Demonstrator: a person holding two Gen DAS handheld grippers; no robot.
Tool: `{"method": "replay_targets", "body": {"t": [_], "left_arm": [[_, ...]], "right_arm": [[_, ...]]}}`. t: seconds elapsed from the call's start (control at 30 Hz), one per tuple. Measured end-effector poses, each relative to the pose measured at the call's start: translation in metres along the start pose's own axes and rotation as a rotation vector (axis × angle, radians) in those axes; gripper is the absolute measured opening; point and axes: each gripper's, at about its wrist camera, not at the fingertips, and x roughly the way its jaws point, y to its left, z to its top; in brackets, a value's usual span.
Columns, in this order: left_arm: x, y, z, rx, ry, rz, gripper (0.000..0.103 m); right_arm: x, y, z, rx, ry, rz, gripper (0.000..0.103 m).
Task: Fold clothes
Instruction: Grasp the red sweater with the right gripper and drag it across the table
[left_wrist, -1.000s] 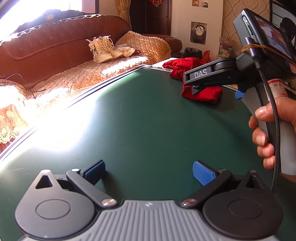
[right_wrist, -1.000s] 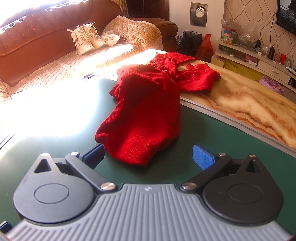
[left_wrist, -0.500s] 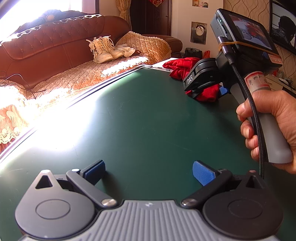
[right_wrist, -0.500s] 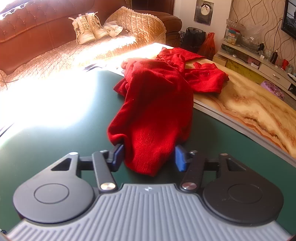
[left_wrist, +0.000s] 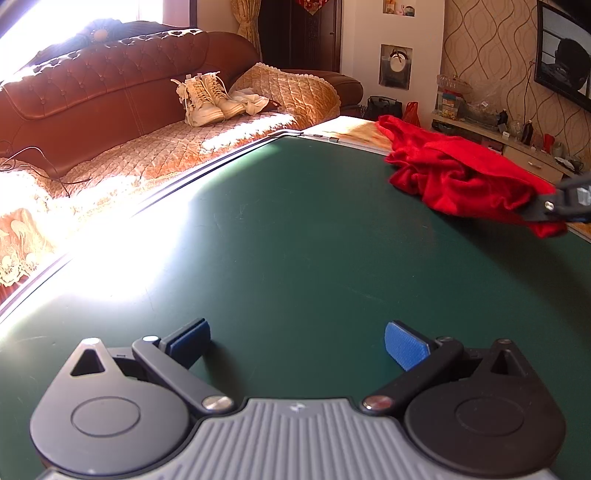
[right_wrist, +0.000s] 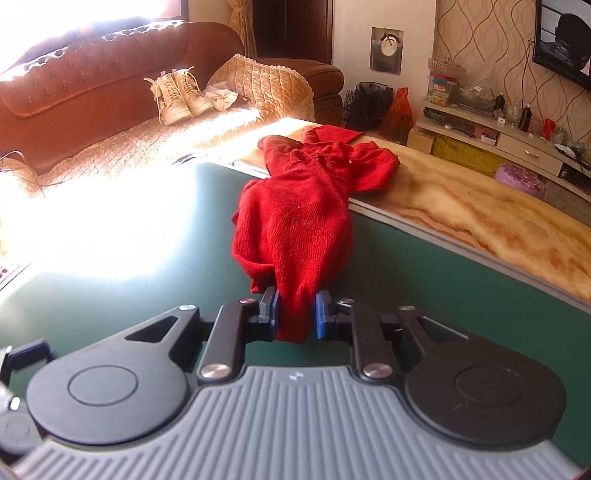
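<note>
A red knitted garment (right_wrist: 299, 218) lies bunched on the green table (right_wrist: 129, 280), its far part draped onto the marble top (right_wrist: 480, 221). My right gripper (right_wrist: 296, 314) is shut on the garment's near end, with the knit pinched between the blue pads. In the left wrist view the garment (left_wrist: 461, 181) lies at the far right, and part of the right gripper (left_wrist: 561, 206) shows at the frame edge on it. My left gripper (left_wrist: 295, 341) is open and empty, low over the bare green table (left_wrist: 295, 240).
A brown sofa (left_wrist: 110, 103) with a pair of cream boots (left_wrist: 207, 99) runs along the table's left side. A TV cabinet (right_wrist: 517, 147) with clutter stands at the far right. Strong sun glare covers the table's left part.
My right gripper has moved forward and closed on the garment's near end, then pulled it towards me. In the left wrist view the right gripper and hand have moved out to the right.
</note>
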Motion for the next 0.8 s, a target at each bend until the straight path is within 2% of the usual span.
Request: {"method": "replay_targets", "body": {"t": [0.17, 0.37, 0.43, 0.47, 0.53, 0.57, 0.7, 0.8], "left_arm": [[0.000, -0.001, 0.000, 0.007, 0.002, 0.001, 0.103], [-0.002, 0.000, -0.001, 0.015, 0.004, -0.006, 0.103], [-0.002, 0.000, -0.001, 0.017, 0.005, -0.008, 0.103], [-0.002, 0.001, -0.001, 0.017, 0.006, -0.009, 0.103], [-0.002, 0.000, 0.000, 0.018, 0.009, -0.007, 0.103], [-0.002, 0.000, 0.000, 0.017, 0.010, -0.003, 0.103], [-0.012, -0.004, -0.005, 0.043, 0.038, -0.026, 0.103], [-0.029, -0.014, -0.011, 0.073, 0.100, -0.104, 0.103]], "right_arm": [[-0.095, -0.007, -0.058, 0.013, 0.039, -0.017, 0.022], [-0.184, 0.007, -0.124, 0.044, 0.146, 0.024, 0.023], [-0.211, 0.012, -0.140, 0.041, 0.167, 0.044, 0.026], [-0.219, 0.013, -0.145, 0.032, 0.185, 0.070, 0.027], [-0.236, 0.014, -0.154, 0.014, 0.220, 0.123, 0.038], [-0.243, 0.014, -0.158, 0.005, 0.231, 0.138, 0.039], [-0.244, -0.001, -0.148, 0.002, 0.177, 0.065, 0.056], [-0.220, -0.032, -0.125, 0.079, 0.125, 0.015, 0.062]]}}
